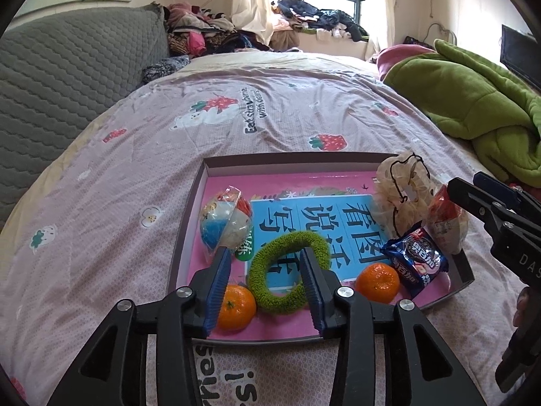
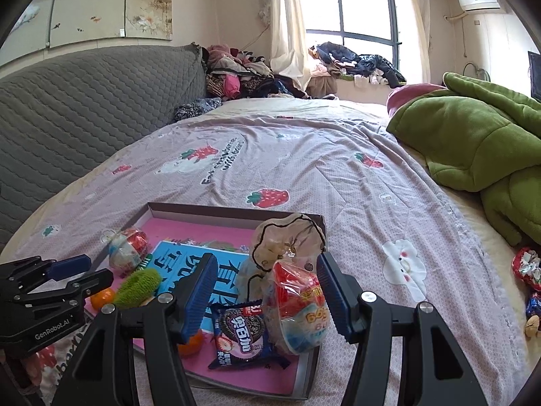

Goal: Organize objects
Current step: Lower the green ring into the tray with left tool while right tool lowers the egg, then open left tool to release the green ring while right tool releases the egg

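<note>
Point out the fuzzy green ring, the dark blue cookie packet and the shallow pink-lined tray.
Fuzzy green ring (image 1: 258, 289): left wrist view, lower left arc.
Dark blue cookie packet (image 2: 240, 335): right wrist view, printed front.
Shallow pink-lined tray (image 1: 290, 159): left wrist view, far wall.

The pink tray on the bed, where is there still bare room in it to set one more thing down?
The far strip of the tray is free: between the back wall and the blue book, from the wrapped cup across to the mesh bag. The near edge is crowded with two oranges, the green ring and the cookie pack.

Daylit bedroom: strawberry-print bedspread (image 1: 270, 108), grey quilted headboard (image 1: 67, 77), curtained window (image 2: 365, 3), green blanket (image 2: 473, 142)
</note>
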Demonstrator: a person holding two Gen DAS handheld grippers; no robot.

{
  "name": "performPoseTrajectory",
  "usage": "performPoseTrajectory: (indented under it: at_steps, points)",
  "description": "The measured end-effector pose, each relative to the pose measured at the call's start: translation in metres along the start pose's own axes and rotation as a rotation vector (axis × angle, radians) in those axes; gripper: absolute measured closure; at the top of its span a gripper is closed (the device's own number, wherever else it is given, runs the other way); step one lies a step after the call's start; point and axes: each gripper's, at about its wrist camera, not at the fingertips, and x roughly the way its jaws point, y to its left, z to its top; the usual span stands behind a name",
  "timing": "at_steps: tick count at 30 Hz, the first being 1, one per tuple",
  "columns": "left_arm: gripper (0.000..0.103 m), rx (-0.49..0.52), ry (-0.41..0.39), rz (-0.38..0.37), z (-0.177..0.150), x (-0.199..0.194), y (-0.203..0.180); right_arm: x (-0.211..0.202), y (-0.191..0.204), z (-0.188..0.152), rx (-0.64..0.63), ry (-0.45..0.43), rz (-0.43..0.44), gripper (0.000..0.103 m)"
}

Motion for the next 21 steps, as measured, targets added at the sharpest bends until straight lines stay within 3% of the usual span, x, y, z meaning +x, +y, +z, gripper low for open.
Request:
performPoseTrajectory:
  at_steps: [4, 7, 19, 21]
  points:
    - [0.056, 0.001, -0.014, 0.003, 0.002, -0.010, 0.001, -0.017, 0.006, 0.005, -0.001, -0.027, 0.022, 0.041]
    - [0.048, 0.002, -0.028, 0.005, 0.003, -0.020, 0.001, -0.029, 0.010, 0.007, -0.004, -0.047, 0.032, 0.036]
    - [0.038, -0.008, -0.080, 0.011, 0.001, -0.062, 0.006, -0.080, 0.026, 0.010, -0.002, -0.111, 0.078, 0.035]
    - [0.031, -0.012, -0.083, 0.012, 0.000, -0.068, 0.008, -0.086, 0.030, 0.010, -0.005, -0.117, 0.083, 0.035]
